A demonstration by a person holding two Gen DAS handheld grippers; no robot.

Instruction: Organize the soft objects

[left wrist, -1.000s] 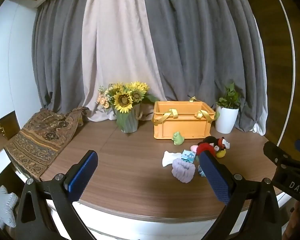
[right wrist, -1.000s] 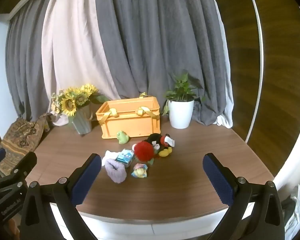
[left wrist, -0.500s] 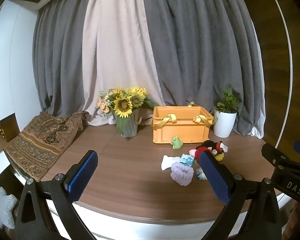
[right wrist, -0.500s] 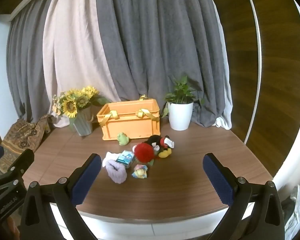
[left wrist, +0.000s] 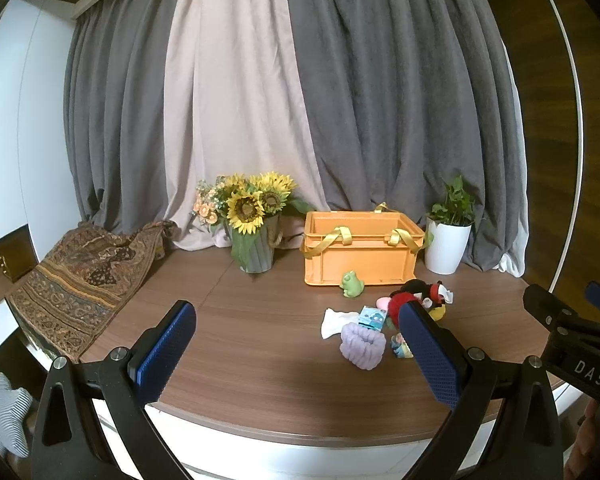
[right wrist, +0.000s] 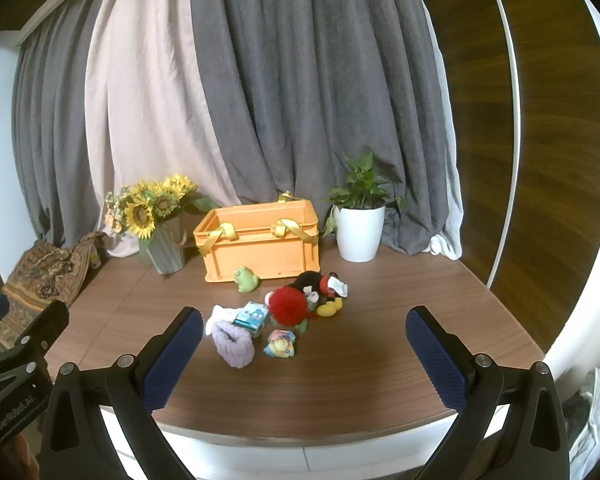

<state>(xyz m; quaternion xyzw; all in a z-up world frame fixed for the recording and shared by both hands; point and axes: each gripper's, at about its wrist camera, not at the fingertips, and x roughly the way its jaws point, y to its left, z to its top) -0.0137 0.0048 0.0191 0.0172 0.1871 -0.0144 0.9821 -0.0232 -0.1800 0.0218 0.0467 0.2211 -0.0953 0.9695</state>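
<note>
Both views tilted up a touch versus a second ago — more curtain, toys lower in frame. Left claw (left wrist: pixel 296 348) spread wide, empty; right claw (right wrist: pixel 304 354) spread wide too, nothing held. Soft toys (right wrist: pixel 288 308) clustered mid-desk at 12 o'clock from the right claw, near the orange crate (right wrist: pixel 260 246) behind them — none inside as far as visible. Desk (right wrist: pixel 380 360) layout unchanged. Probably only settling before a first reach; sorting not begun.

Orange crate (right wrist: pixel 260 250) interior hidden
</note>
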